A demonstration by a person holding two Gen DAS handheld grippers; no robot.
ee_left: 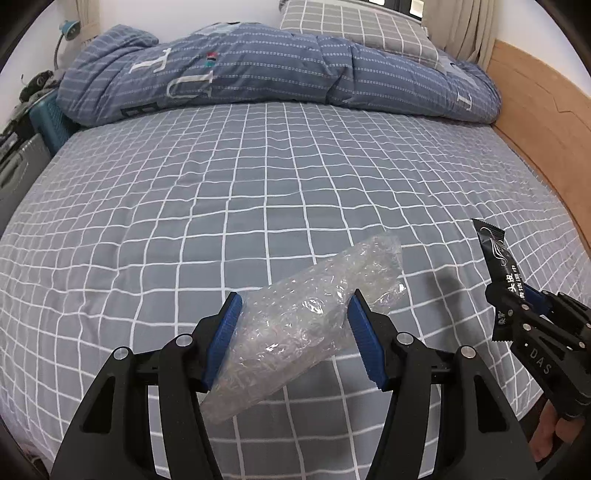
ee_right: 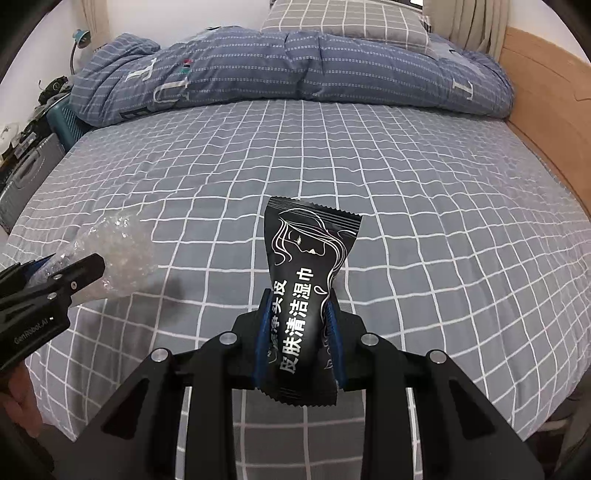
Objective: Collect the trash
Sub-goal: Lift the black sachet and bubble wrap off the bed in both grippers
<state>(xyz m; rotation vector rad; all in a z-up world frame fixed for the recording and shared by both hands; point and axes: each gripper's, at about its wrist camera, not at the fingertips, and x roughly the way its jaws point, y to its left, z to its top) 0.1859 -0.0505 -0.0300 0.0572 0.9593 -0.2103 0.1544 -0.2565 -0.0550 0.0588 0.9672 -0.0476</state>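
My left gripper [ee_left: 295, 314] is shut on a crumpled clear bubble-wrap bag [ee_left: 295, 325] and holds it above the grey checked bed sheet [ee_left: 221, 192]. The bag sticks out forward and to the right. My right gripper [ee_right: 297, 317] is shut on a black wet-wipe packet [ee_right: 306, 288] with white Chinese lettering, held upright above the sheet. In the left wrist view the right gripper [ee_left: 517, 310] with the packet [ee_left: 496, 266] shows at the right edge. In the right wrist view the left gripper [ee_right: 70, 273] and the bag [ee_right: 114, 251] show at the left.
A folded blue quilt [ee_left: 277, 70] lies across the far end of the bed, with a checked pillow [ee_left: 354, 26] behind it. A wooden bed frame [ee_left: 539, 129] runs along the right. A teal crate [ee_left: 48, 118] and clutter stand left of the bed.
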